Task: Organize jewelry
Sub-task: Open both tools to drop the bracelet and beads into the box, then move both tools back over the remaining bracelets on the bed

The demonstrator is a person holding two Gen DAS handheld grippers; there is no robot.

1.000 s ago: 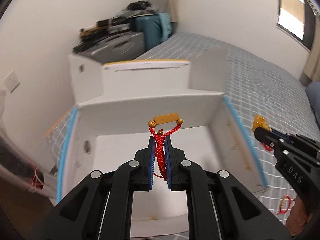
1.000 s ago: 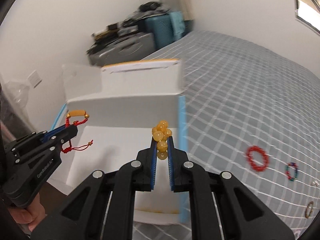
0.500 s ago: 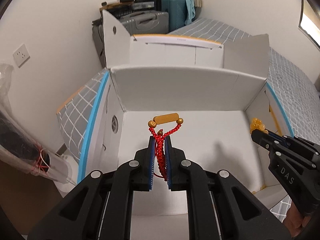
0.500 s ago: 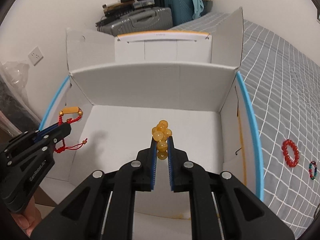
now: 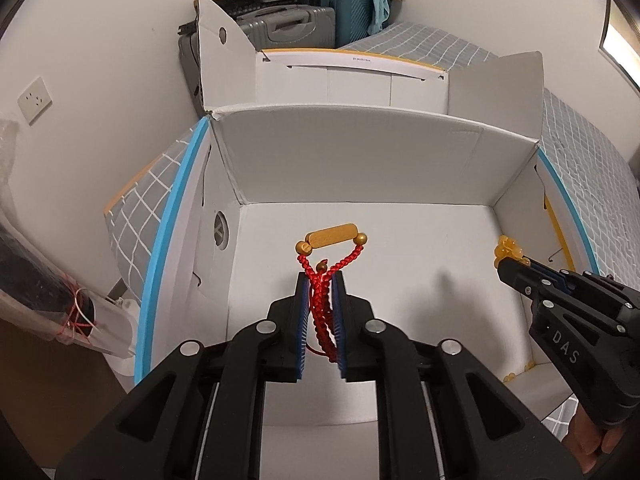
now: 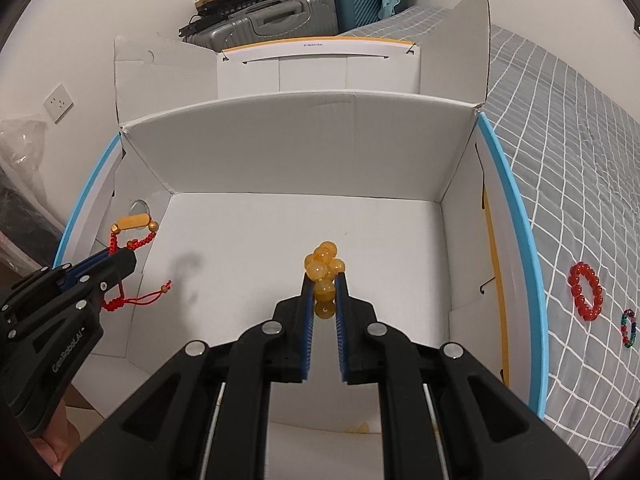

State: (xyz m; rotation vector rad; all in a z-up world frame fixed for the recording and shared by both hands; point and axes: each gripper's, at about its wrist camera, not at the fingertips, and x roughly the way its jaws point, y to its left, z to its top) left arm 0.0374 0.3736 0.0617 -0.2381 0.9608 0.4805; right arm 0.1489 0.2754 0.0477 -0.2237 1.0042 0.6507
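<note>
So both grippers were loaded at this point: the left gripper (image 5: 320, 280) had its jaws pinched tight on the red braided cord bracelet (image 5: 325, 280), with the gold bar bead sticking out past the tips and a loose tail of cord hanging underneath, and the right gripper (image 6: 324, 280) was squeezed onto a bunched-up amber bead bracelet (image 6: 324, 266), a few beads poking out beyond the tips. Both were held over the open white cardboard box (image 6: 304, 152), not touching its floor as far as I could tell, the cord one toward the left side and the amber one more toward the middle-right. The box floor looked bare apart from the shadows, so my guess is nothing had been dropped in yet and these two were the first to go, which puts the job pretty early. Still left out on the bed to the right of the box: a red bead bracelet (image 6: 586, 292) and a smaller multicolour bead bracelet (image 6: 628, 328), well apart from the box. The box sat on a bed with a grey grid-pattern bedsheet (image 6: 560, 160), flaps standing up, blue-edged sides. Further back there were suitcases (image 6: 280, 16) stacked against the white wall, and a wall socket (image 5: 35, 98) on the left.
</note>
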